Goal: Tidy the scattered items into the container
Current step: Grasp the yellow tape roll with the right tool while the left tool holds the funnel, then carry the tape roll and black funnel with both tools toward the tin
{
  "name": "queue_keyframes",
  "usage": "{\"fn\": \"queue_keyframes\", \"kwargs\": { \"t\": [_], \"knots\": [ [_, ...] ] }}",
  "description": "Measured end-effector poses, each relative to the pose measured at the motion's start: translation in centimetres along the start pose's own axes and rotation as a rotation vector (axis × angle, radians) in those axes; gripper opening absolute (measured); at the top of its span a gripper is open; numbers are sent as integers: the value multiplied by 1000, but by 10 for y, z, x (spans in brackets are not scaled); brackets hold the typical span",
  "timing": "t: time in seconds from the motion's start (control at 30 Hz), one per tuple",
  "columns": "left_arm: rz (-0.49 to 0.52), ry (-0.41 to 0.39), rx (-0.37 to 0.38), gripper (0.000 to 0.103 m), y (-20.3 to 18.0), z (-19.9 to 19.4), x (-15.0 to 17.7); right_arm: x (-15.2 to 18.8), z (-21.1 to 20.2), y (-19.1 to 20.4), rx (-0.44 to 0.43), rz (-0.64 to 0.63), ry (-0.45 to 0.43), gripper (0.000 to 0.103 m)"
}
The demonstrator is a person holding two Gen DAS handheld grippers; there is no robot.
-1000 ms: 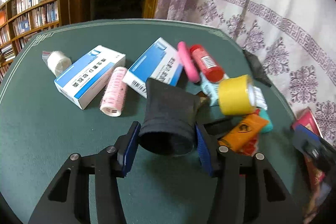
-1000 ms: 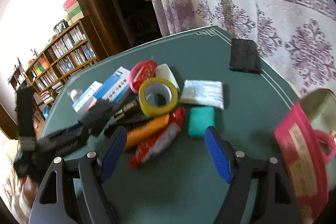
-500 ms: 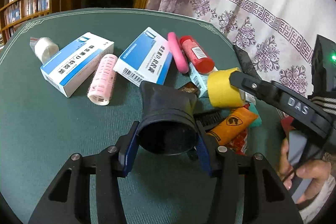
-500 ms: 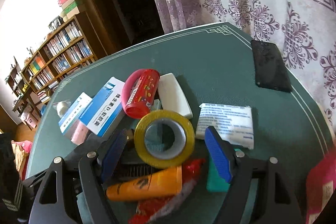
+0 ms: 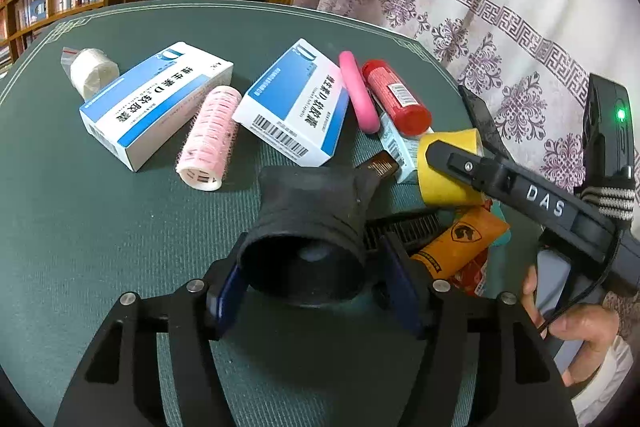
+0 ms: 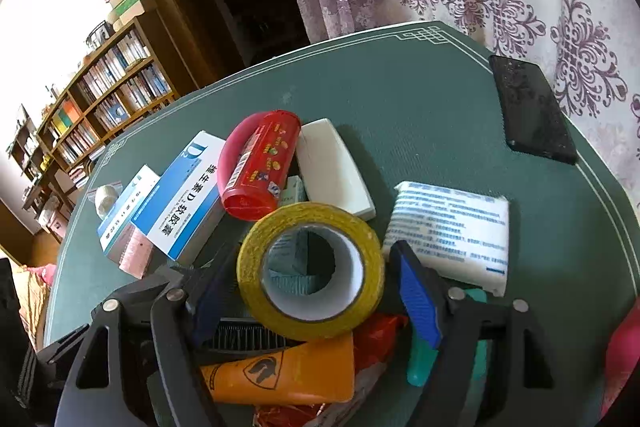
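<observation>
A black fabric sleeve rests on the green table between the pads of my left gripper. Those jaws are opening, and a gap shows at the right pad. A yellow tape roll stands on the pile between the blue pads of my right gripper. Its jaws are closing, with slim gaps still visible on both sides. In the left wrist view one finger of the right gripper lies across the tape. A pink container edge shows at the far right.
Around the tape lie an orange tube, a black comb, a red bottle, a white bar, a wipes packet and a black phone. Two blue-white boxes, a pink roller and gauze lie left.
My right gripper swept left from near the pink container and now straddles the yellow tape, jaws narrower. My left jaws have widened off the black sleeve.
</observation>
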State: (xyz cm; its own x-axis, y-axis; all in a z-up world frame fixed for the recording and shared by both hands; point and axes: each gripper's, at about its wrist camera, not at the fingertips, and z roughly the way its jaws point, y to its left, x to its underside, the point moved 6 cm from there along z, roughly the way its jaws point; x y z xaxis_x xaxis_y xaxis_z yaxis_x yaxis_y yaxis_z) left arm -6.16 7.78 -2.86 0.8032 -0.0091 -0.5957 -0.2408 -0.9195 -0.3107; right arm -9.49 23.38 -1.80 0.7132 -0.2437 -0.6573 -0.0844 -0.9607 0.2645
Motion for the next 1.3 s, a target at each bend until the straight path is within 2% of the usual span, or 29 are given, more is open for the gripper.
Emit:
{"fn": "queue_keyframes", "kwargs": {
  "t": [0.13, 0.17, 0.33, 0.63, 0.87, 1.3],
  "knots": [
    [-5, -12, -4, 65, 3, 0, -2, 2, -1, 5, 14, -17, -1, 67],
    [-8, -20, -4, 53, 4, 0, -2, 3, -2, 5, 16, -17, 2, 67],
    [0, -51, -3, 52, 3, -8, -4, 7, -15, 2, 10, 8, -7, 67],
    [48, -102, 11, 52, -11, -22, -9, 12, -69, -14, 11, 68, -89, 66],
    [75, -112, 26, 52, -25, -29, -5, 22, -111, -41, 74, 121, -140, 66],
    [216, -151, 76, 52, -82, -56, 12, 50, -203, -105, 236, 182, -264, 64]
  ]
}}
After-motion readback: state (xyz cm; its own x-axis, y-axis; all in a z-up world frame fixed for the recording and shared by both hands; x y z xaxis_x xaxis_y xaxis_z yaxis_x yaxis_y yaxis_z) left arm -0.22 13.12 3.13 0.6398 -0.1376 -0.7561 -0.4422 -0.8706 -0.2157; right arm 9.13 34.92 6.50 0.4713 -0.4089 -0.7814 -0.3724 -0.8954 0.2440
